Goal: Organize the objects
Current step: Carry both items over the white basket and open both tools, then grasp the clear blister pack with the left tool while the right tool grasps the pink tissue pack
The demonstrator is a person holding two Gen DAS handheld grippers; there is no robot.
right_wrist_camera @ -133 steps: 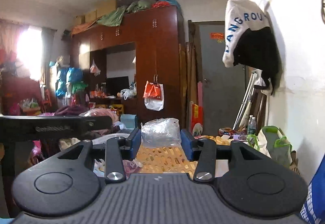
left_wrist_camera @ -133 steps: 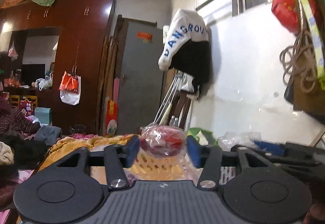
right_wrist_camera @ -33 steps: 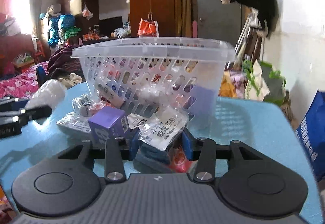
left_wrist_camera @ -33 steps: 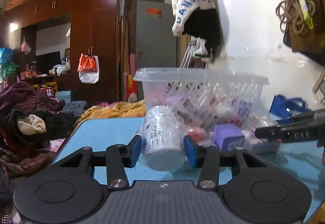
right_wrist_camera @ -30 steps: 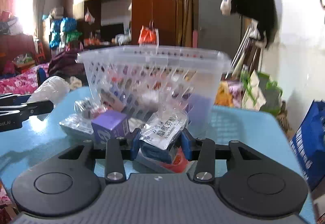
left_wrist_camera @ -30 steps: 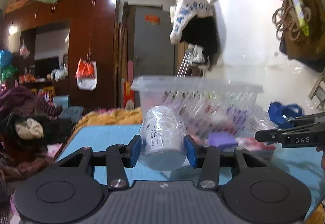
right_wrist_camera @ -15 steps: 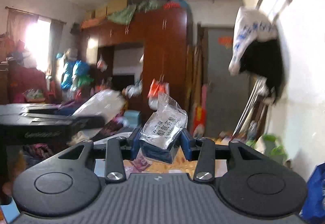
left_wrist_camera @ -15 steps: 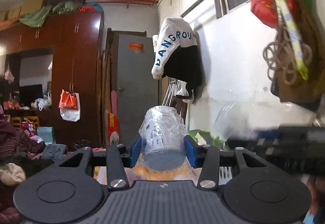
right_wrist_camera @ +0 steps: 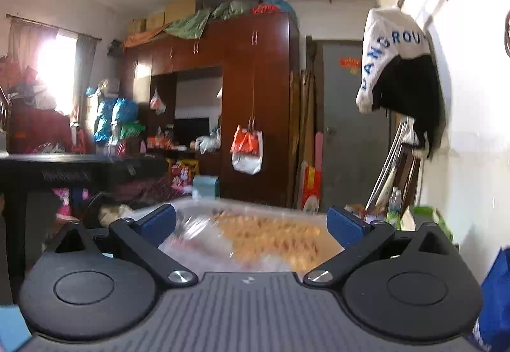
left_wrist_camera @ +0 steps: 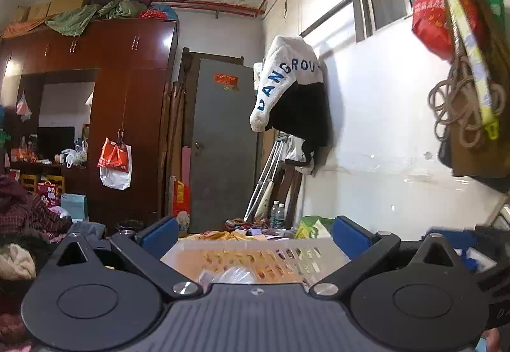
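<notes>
Left gripper (left_wrist_camera: 253, 232) and right gripper (right_wrist_camera: 251, 224) – jaws just sprung wide, gripping nothing – above the basket (left_wrist_camera: 255, 246) (packets inside).

The basket (left_wrist_camera: 255, 248) is pale, slightly translucent plastic with a perforated wall; clear crinkled plastic wrap (left_wrist_camera: 237, 275) glints inside it. Behind the basket, the wardrobe (left_wrist_camera: 134, 103) is dark, glossy varnished wood. Beside the wardrobe, the door (left_wrist_camera: 223, 144) looks matt grey. The gripper bodies are matt black plastic with blue fingers (left_wrist_camera: 159, 234).
</notes>
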